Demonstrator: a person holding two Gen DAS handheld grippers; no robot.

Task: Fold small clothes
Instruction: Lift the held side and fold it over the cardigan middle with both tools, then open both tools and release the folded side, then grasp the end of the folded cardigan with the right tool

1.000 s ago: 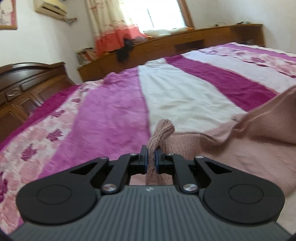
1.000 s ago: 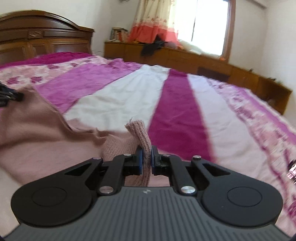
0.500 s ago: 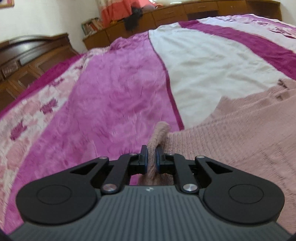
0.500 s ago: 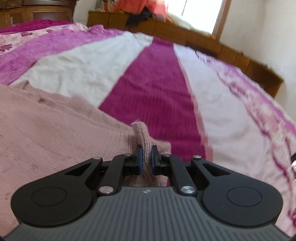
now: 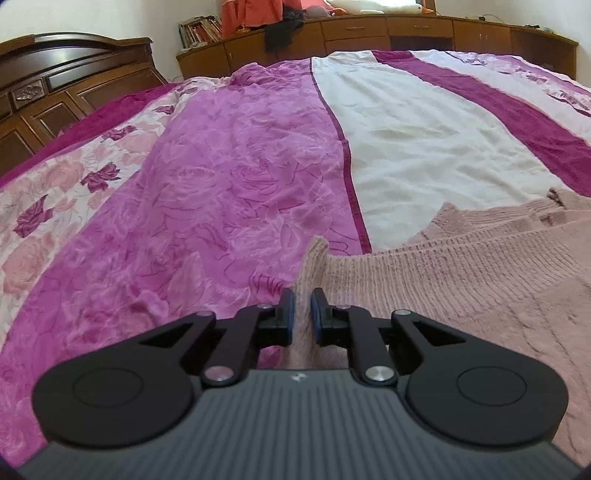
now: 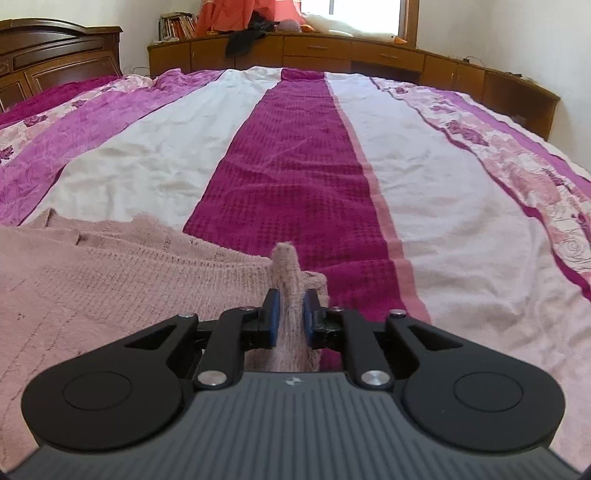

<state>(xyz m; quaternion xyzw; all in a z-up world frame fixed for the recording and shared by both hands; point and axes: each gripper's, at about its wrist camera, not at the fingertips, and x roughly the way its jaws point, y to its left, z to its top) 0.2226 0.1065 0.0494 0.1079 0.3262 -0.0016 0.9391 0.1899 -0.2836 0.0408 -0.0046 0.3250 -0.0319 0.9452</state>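
Pink ribbed knit garment [image 5: 461,280], flat, both corners pinched

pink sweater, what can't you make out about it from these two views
- Pink sweater: near portion hidden behind the left gripper body, left wrist view.
- Same in right wrist view, behind the right gripper.
- Whole shape, sleeves: cut off by the frame edges.
- Books: too small to read.

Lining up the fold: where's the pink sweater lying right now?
The pink knit sweater lies flat on the striped bedspread, stretched between the left gripper and right gripper, each pinching a corner.
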